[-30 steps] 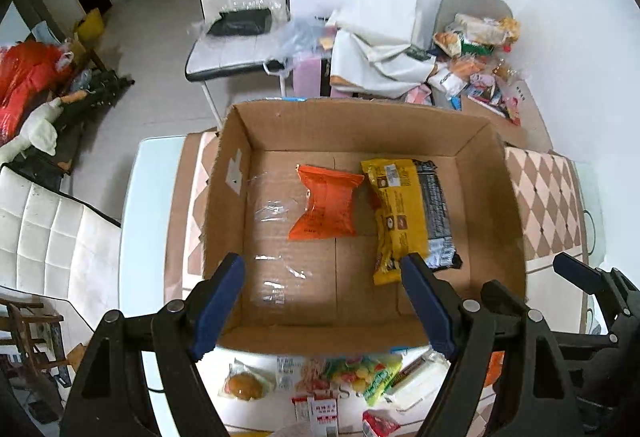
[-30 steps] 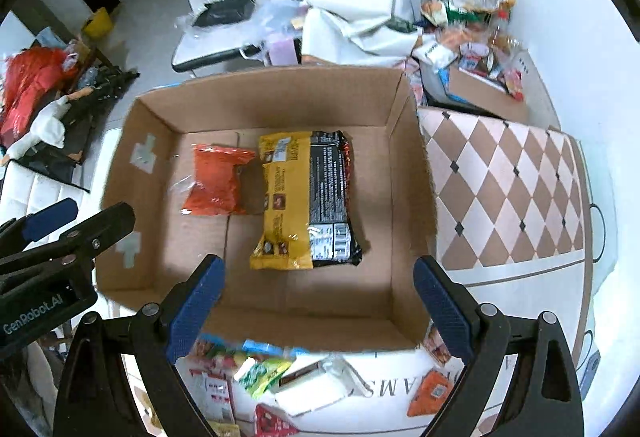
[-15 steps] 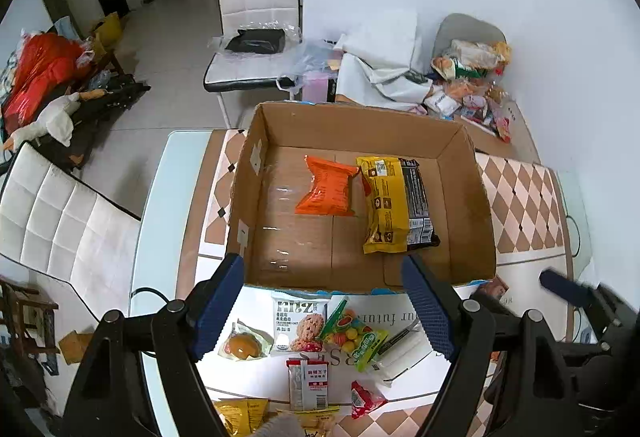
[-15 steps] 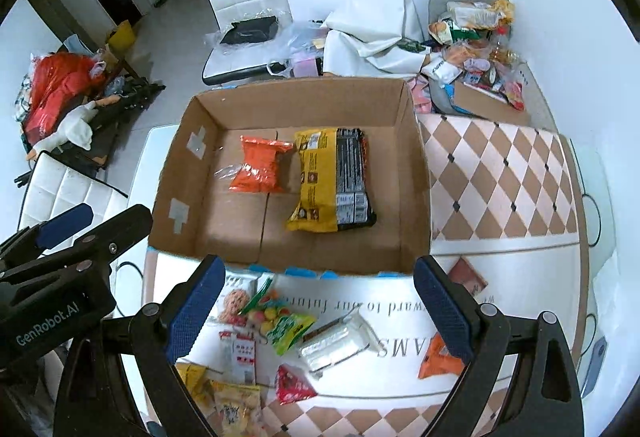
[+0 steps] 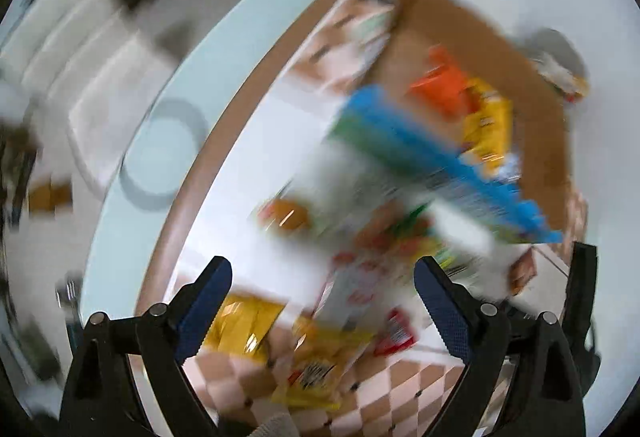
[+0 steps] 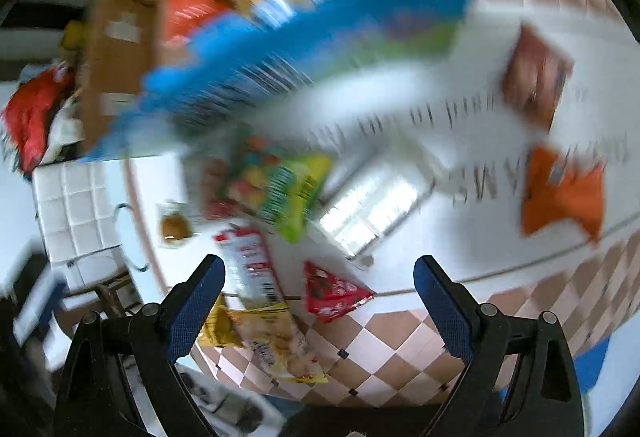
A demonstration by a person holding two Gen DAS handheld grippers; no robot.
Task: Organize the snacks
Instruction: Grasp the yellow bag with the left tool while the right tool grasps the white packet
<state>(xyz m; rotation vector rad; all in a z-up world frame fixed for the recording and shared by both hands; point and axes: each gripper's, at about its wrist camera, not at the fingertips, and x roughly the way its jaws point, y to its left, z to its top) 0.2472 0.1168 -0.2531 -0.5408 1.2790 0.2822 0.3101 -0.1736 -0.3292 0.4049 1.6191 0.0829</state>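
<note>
Cardboard box (image 5: 516, 77), blurred, runs lengthwise upper-left to lower-right

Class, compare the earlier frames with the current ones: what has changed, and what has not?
Both cameras have swung back from the cardboard box toward the loose snacks on the table, blurring both views. Left gripper and right gripper remain open and empty; the orange and yellow packets stay boxed.

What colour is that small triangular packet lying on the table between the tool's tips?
Red, with white markings. The packet shows best in the right wrist view.
</note>
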